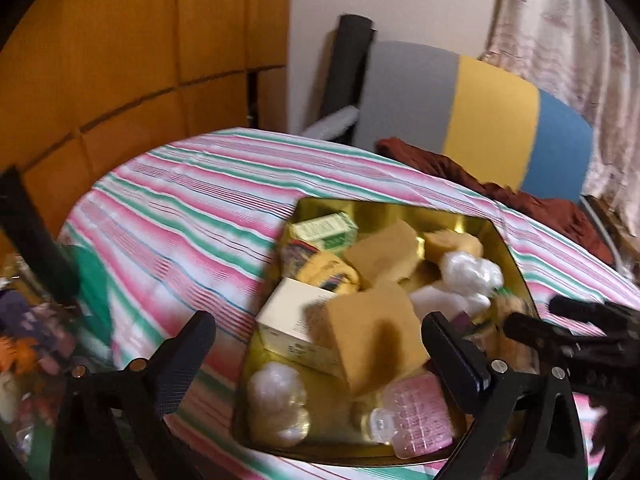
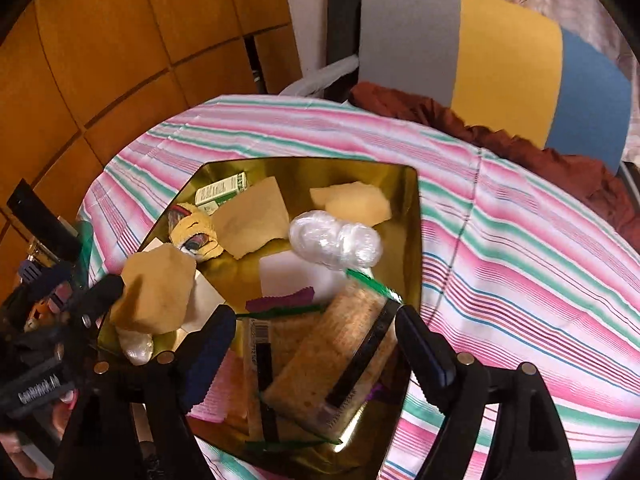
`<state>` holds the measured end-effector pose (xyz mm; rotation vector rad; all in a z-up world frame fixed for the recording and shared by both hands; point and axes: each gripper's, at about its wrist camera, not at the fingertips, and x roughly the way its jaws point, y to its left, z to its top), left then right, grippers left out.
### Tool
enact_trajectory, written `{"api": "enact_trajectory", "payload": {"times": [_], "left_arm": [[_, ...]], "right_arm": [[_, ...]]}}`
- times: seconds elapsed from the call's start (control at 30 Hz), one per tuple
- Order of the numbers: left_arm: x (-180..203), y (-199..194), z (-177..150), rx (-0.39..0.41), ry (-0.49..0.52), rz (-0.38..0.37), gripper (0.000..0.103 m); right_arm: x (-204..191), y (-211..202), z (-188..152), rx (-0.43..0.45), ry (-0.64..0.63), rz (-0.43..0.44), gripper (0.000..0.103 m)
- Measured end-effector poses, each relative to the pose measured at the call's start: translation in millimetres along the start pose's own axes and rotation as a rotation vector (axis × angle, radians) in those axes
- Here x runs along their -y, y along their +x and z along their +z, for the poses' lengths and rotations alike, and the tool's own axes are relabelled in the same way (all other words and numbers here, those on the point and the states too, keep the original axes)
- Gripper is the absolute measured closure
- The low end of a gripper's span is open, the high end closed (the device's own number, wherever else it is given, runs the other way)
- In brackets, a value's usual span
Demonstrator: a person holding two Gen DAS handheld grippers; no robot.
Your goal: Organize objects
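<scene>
On the table (image 1: 192, 200), under a striped cloth, a gold tray (image 2: 304, 172) holds the sorted goods: tan sponges (image 1: 376, 344), boxes, plastic-wrapped bundles (image 2: 334, 242), a pink packet (image 1: 420, 412) and bagged crackers (image 2: 336, 364). The left claw (image 1: 320, 344) stands spread wide above the near sponge, pinching nothing. The right claw (image 2: 316, 344) is likewise spread over the cracker bag, its pads clear of it. Judgement: both items appear just set down into the tray, which serves as the single collecting point. Contents lie heaped, several leaning on one another; the near sponge rests tilted on a white box (image 1: 288, 320).
</scene>
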<state>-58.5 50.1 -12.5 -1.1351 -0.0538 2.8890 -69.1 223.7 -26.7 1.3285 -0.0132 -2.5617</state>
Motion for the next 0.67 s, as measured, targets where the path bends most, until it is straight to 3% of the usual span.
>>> {"api": "enact_trajectory", "payload": {"times": [0.2,0.47,0.67], "left_arm": [[-1,-21,3,0.048,-0.038,0.026,0.000],[-2,-34,-7,0.049,-0.053,0.011,0.000],[0,-49,-14,0.115,-0.031,0.028,0.002]], "right_arm": [[0,-17,-16,0.038,0.027,-0.014,0.019],[-6,-30,-39,0.058,0.030,-0.037,0.019],[-7,-32,-53,0.061,0.032,-0.065,0.019]]}}
